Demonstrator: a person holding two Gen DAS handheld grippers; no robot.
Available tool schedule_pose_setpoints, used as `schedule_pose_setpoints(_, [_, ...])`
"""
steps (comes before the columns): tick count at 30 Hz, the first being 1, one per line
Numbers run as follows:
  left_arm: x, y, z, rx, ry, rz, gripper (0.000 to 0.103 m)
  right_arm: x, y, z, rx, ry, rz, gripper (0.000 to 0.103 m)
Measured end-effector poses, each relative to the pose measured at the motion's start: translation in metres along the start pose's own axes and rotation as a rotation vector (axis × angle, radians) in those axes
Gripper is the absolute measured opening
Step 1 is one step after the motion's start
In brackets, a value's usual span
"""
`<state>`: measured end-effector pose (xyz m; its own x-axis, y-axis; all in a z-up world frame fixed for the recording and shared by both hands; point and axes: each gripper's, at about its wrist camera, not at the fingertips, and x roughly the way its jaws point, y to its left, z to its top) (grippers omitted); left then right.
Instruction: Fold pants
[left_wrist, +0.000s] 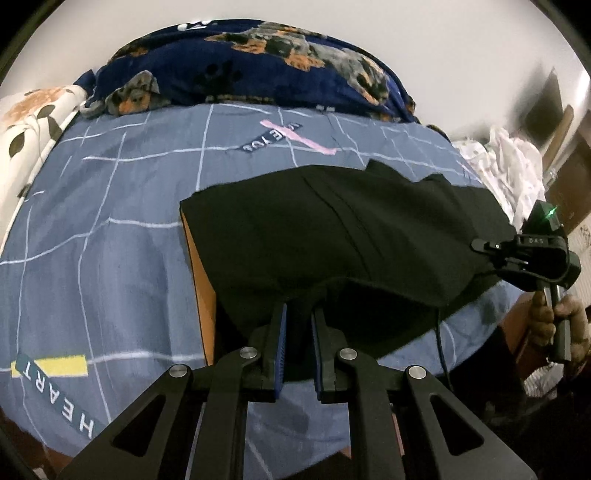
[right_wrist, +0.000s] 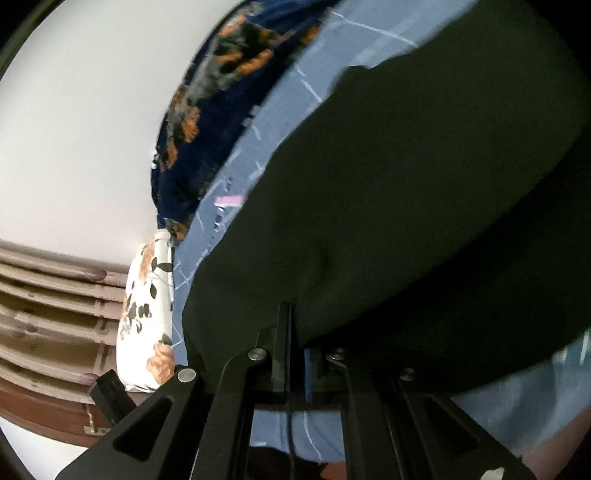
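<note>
Both grippers' fingers (left_wrist: 282, 332) pinch black pants (left_wrist: 332, 236) over the bedsheet (left_wrist: 110, 192), dog-print blanket (left_wrist: 240, 66) behind.

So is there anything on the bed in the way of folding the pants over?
Nothing visible. Both tools, left and right, already pinch the black pants, and the blue sheet beyond them is bare up to the blanket.

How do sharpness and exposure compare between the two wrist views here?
Left wrist view: mostly sharp, fisheye-bent; black pants lose their folds against the readable bedsheet. Right wrist view: motion-smeared, blanket print streaked, pants a featureless dark mass.
</note>
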<state>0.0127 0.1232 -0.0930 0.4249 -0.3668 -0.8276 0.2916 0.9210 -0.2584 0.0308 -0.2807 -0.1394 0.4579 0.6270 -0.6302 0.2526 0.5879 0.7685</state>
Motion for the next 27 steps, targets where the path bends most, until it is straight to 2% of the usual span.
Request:
schedule_pose_setpoints(10, [0.004,0.002,-0.018,0.018,0.011,0.036,0.014,0.011,-0.021,-0.026,0.045,0.033,-0.027,0.006])
schedule_pose_setpoints(15, [0.001,0.005,-0.023,0.016,0.015,0.065,0.023,0.016,-0.025,-0.032,0.046,0.039,-0.026,0.006])
schedule_pose_setpoints(17, [-0.001,0.009,-0.025,0.010,0.007,0.088,0.040,0.016,-0.025,-0.032,0.047,0.040,-0.023,0.006])
schedule_pose_setpoints(20, [-0.006,0.017,-0.027,-0.013,-0.009,0.121,0.053,0.017,-0.024,-0.033,0.041,0.041,-0.017,0.006])
schedule_pose_setpoints(24, [-0.014,0.026,-0.027,-0.049,-0.013,0.125,0.056,0.020,-0.025,-0.035,0.041,0.053,-0.006,0.006])
schedule_pose_setpoints(27, [-0.029,0.030,-0.024,-0.053,-0.072,0.203,0.058,0.022,-0.026,-0.034,0.041,0.054,-0.001,0.006])
